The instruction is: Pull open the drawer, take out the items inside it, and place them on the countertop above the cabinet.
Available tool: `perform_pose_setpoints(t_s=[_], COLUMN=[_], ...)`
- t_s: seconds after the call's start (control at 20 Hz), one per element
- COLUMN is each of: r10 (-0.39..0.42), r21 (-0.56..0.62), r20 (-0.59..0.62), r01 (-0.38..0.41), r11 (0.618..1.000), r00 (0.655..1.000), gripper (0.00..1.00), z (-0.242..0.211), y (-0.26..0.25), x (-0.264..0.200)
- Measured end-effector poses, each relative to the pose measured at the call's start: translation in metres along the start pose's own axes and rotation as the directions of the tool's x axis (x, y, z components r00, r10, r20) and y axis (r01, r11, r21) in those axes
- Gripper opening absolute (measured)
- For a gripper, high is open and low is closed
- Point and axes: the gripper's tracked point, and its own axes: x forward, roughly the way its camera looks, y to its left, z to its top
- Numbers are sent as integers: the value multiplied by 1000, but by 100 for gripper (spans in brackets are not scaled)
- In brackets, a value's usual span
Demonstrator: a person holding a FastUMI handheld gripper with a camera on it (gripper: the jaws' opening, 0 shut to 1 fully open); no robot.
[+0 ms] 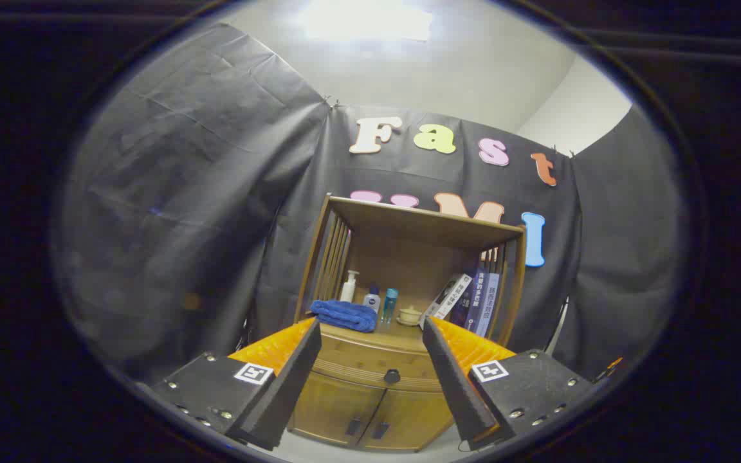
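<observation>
The tool (372, 334) has two wedge-shaped fingers on screw-studded blocks (each bearing a square, seemingly printed, marker).

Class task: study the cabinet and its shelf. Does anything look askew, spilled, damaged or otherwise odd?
Little stands out. The books lean against each other rather than standing upright, and the blue towel lies loosely folded by the bottles. Nothing looks spilled or broken. The drawer is closed. The gripper is open, short of the knob.

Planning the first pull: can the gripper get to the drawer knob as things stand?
Probably yes. The gripper has its jaws open, and the knob on the closed drawer sits beyond them, roughly centred in the gap. Nothing lies between; the towel rests on the countertop above.
</observation>
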Motion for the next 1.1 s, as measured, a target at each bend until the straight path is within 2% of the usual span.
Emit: perform_pose_setpoints(t_s=[0.4,1.1], r10=[5,-22], r21=[-34,54], r20=[-13,-78], r01=[-6,26], r11=[999,998], r00=[1000,997], gripper=[97,97], z=[-5,-16], y=[6,-9], x=[0,-4])
